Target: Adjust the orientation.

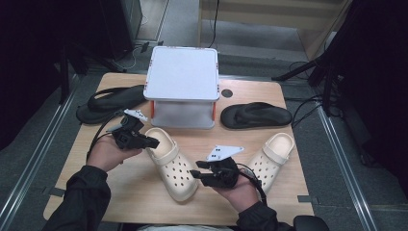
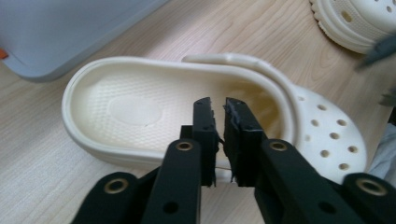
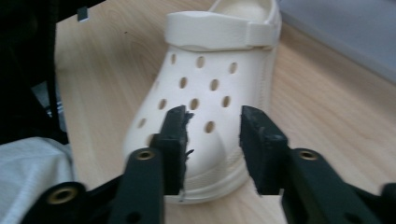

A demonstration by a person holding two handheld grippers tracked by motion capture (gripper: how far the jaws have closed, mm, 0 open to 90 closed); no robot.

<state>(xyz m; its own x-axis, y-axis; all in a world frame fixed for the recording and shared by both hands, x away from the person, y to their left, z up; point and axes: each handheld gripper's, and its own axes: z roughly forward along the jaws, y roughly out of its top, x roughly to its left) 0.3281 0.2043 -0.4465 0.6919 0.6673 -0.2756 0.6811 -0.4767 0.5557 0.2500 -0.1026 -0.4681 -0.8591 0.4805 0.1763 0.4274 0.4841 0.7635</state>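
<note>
Left gripper [image 1: 153, 142] poised at the heel side wall of the near cream clog [image 1: 172, 163], jaws pressed almost together with a thin slit between, tips over the rim and the open footbed in the left gripper view [image 2: 217, 112]; hard to tell whether any wall is pinched, apparently none. Right gripper [image 1: 194, 173] levelled at the toe of the same clog, jaws spread with a clear gap, perforated toe cap [image 3: 205, 107] framed between the tips but untouched. Clog flat on the wooden table [image 1: 134, 192], sole down, between the two hands, toe toward the person, heel strap folded forward over the instep.

Beyond: second cream clog [image 1: 272, 159] to the right, near the table's edge. Grey lidded box [image 1: 183, 86] at the back centre, a black sandal [image 1: 113, 103] left of it, another black sandal [image 1: 256, 115] right of it.

Risks, as judged from here: a left grip on the soft rim alone likely to slip, or to fold the wall inward. A right closure on the rounded, smooth toe likely to squeeze the shoe out and skid it back toward the box. A lift from one end only apt to swing the clog loose, or drop it.
</note>
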